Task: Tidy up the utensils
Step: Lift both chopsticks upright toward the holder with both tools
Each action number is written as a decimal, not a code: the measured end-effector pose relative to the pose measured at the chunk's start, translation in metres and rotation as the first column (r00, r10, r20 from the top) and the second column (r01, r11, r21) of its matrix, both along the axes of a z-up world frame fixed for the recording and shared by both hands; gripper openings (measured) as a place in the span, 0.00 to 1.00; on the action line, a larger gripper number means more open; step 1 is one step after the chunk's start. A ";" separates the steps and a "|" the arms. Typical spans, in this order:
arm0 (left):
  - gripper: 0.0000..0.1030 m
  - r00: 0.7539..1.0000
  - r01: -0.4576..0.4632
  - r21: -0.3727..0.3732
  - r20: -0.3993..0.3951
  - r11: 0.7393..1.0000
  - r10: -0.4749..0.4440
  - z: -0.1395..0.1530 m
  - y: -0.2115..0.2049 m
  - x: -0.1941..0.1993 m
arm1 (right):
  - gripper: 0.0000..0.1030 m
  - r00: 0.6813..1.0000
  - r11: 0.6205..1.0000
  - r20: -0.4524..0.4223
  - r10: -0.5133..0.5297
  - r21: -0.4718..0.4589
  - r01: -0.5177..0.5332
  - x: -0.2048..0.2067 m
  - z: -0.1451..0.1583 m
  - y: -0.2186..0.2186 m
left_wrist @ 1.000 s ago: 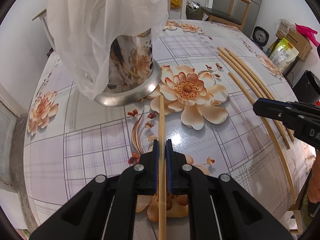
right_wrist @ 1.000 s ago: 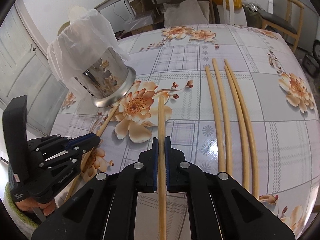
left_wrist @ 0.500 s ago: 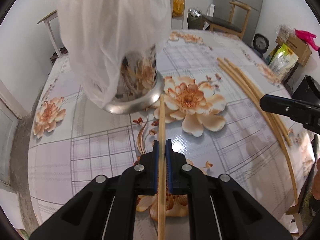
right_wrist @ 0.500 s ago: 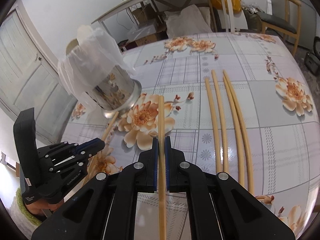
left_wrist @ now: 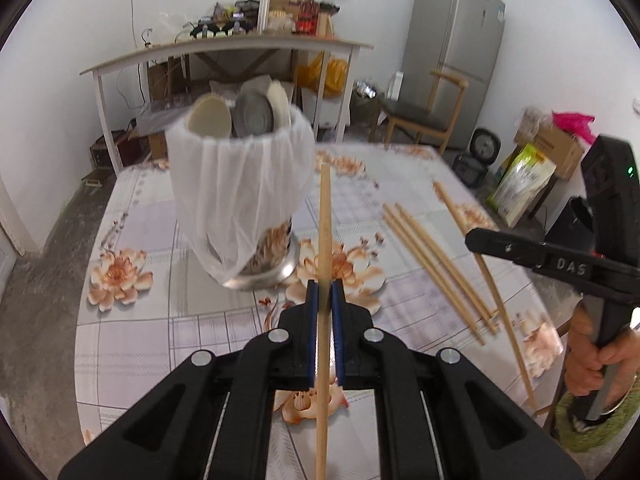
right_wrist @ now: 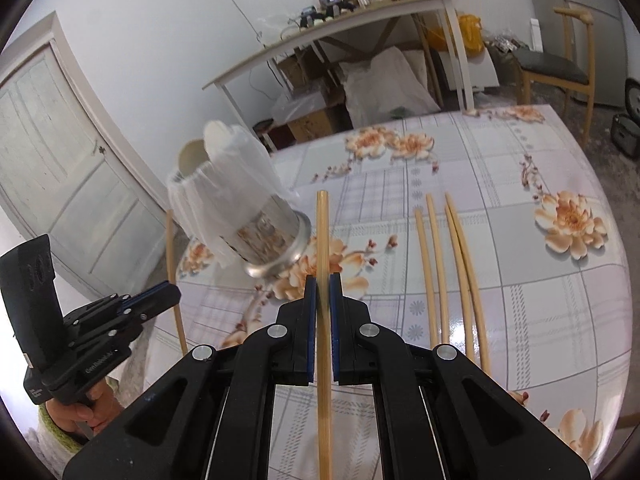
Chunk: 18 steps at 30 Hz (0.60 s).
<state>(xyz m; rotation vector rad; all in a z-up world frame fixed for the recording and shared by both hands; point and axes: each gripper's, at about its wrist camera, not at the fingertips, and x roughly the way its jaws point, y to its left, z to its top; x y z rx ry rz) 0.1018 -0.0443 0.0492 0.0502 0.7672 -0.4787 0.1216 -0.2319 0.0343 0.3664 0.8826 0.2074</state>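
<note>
My left gripper point(left_wrist: 324, 292) is shut on a long wooden chopstick point(left_wrist: 324, 224), held in the air with its tip pointing up near the rim of the utensil holder point(left_wrist: 248, 200). The holder is a metal cylinder draped with a white plastic bag and has spoons in it. My right gripper point(right_wrist: 322, 288) is shut on another chopstick point(right_wrist: 322, 236), raised above the table right of the holder point(right_wrist: 256, 224). Several more chopsticks point(right_wrist: 448, 264) lie on the floral tablecloth to the right. The right gripper also shows in the left wrist view point(left_wrist: 532, 254), and the left gripper shows in the right wrist view point(right_wrist: 152, 302).
The round table point(right_wrist: 560, 320) carries a floral plaid cloth. Behind it stand a white side table with clutter point(left_wrist: 240, 40), a wooden chair point(left_wrist: 424, 116) and a grey fridge point(left_wrist: 452, 52). A white door point(right_wrist: 60, 168) is on the left.
Both grippers have lifted and tilted upward with their chopsticks, so the views now look across the room instead of down at the table. The holder now appears farther and lower.
</note>
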 end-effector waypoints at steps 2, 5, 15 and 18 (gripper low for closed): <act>0.06 1.000 -0.003 -0.015 0.019 1.000 0.003 0.009 0.004 -0.003 | 0.04 1.000 1.000 0.020 0.001 0.009 -0.001 -0.003 0.008 0.000; 0.06 0.999 -0.003 -0.038 0.041 0.999 0.005 0.019 0.010 -0.009 | 0.04 0.999 1.000 0.047 0.003 0.016 -0.004 -0.006 0.017 0.000; 0.06 0.994 -0.011 -0.091 0.103 0.996 0.020 0.042 0.025 -0.016 | 0.04 0.995 0.999 0.103 -0.001 0.035 -0.003 -0.012 0.036 0.001; 0.06 0.992 -0.009 -0.100 0.122 0.995 0.021 0.048 0.028 -0.017 | 0.04 0.993 0.999 0.117 0.002 0.048 -0.008 -0.011 0.040 0.000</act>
